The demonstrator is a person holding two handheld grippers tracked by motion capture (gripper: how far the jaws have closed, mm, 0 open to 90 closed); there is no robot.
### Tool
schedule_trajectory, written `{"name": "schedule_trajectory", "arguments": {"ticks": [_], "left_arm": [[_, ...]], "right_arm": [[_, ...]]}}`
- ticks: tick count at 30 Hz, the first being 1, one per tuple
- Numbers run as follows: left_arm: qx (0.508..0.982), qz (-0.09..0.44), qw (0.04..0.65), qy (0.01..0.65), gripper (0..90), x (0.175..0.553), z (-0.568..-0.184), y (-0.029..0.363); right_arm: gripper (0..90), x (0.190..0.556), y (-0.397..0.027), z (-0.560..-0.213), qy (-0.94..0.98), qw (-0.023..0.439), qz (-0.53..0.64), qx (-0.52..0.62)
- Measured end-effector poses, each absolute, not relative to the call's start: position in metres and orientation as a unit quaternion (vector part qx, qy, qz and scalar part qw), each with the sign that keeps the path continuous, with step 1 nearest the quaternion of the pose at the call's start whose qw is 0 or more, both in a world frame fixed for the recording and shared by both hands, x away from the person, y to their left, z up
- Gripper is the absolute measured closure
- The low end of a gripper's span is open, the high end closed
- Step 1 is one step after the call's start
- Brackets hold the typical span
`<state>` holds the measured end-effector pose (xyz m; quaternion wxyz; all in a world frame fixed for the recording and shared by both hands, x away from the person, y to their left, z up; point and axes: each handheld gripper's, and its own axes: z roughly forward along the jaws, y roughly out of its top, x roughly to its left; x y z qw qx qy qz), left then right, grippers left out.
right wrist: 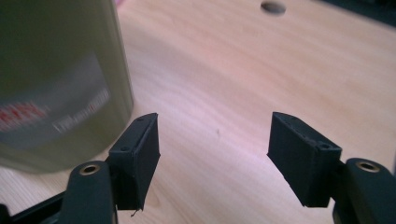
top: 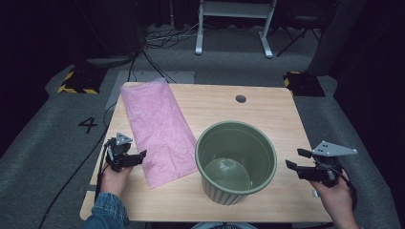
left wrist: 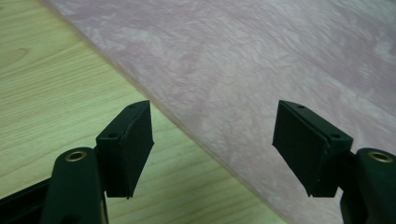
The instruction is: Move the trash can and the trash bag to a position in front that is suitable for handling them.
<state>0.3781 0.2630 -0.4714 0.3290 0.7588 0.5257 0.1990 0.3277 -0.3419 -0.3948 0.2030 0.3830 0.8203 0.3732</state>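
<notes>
Flanking the green bin point(top: 236, 161), 2 grippers gape empty: left gripper point(top: 139, 157) at the pink bag point(top: 157, 129), right gripper point(top: 293, 160) level.

One table point(top: 267, 114) carries two things — one pink bag point(top: 157, 129) lying along its left edge and one green bin point(top: 236, 162) near its front edge. One round hole point(top: 240, 98) sits by the far edge. Two tools — the left tool point(top: 138, 157) and the right tool point(top: 296, 160).

Overhead light on pale wooden tabletop point(top: 286, 124); surroundings dark. Glare inside green ribbed plastic bin point(top: 236, 162), blurred in right gripper view.
</notes>
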Motion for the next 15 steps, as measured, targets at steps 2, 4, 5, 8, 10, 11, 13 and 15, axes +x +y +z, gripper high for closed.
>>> {"name": "schedule_trajectory", "arguments": {"ticks": [2,4,5,8,10,11,13,15], "left_arm": [[0.755,0.2,0.325,0.533,27.7,0.387,-0.47,0.267],[0.754,0.199,0.323,0.537,27.5,0.39,-0.47,0.268],[0.754,0.199,0.317,0.539,26.9,0.395,-0.47,0.268],[0.748,0.192,0.323,0.547,27.0,0.404,-0.475,0.269],[0.75,0.181,0.318,0.551,25.9,0.411,-0.479,0.268],[0.751,0.181,0.315,0.551,25.1,0.414,-0.481,0.266],[0.756,0.195,0.303,0.546,24.9,0.423,-0.481,0.26],[0.756,0.2,0.299,0.548,24.8,0.428,-0.481,0.259]], "right_arm": [[33.8,0.33,-0.342,-0.415,0.823,0.192,0.365,0.39],[33.8,0.331,-0.341,-0.419,0.824,0.191,0.362,0.391],[33.8,0.333,-0.339,-0.429,0.828,0.187,0.353,0.393],[33.8,0.335,-0.337,-0.435,0.83,0.183,0.35,0.395],[33.8,0.336,-0.333,-0.442,0.833,0.185,0.34,0.395],[34.4,0.338,-0.33,-0.448,0.836,0.185,0.334,0.394],[35.2,0.341,-0.327,-0.454,0.84,0.176,0.326,0.397],[35.3,0.342,-0.325,-0.457,0.84,0.173,0.324,0.399]]}}
